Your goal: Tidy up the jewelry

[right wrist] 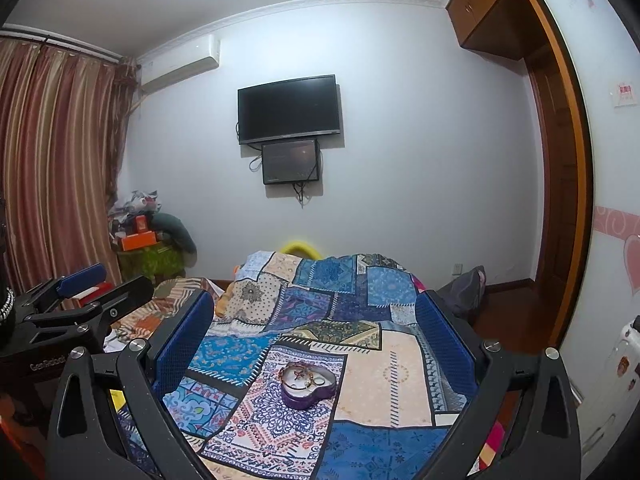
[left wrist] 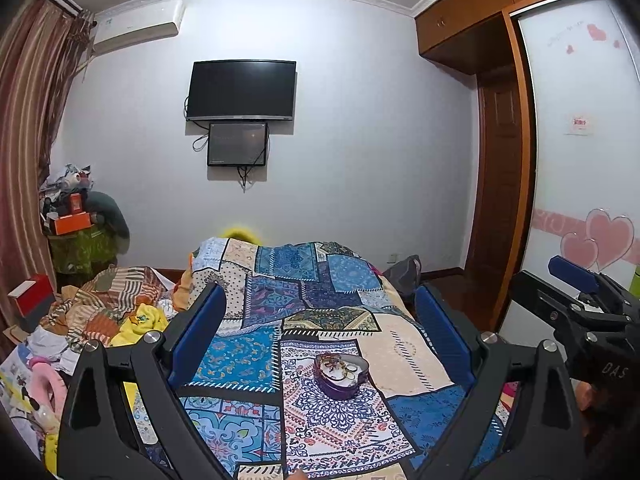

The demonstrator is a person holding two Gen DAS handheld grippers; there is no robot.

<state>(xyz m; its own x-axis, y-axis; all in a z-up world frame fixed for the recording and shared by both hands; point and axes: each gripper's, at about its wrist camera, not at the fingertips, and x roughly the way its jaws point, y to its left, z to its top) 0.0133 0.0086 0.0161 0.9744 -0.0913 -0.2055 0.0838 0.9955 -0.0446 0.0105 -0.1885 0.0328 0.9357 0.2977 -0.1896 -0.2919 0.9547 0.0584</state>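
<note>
Purple heart-shaped box [left wrist: 340,374] on patchwork quilt [left wrist: 256,354] — both tools [left wrist: 320,328] [right wrist: 316,330] spread, empty.

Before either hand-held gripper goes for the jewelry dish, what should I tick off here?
1. Left hand-held gripper open, empty: ok.
2. Right hand-held gripper open, empty: ok.
3. Purple heart-shaped dish uncovered, upright on the patchwork quilt: ok.
4. Jewelry inside the dish: ok; tangled or not: cannot tell.
5. Dish visible between both grippers' fingers: ok.
6. Destination for sorted pieces: cannot tell.
</note>
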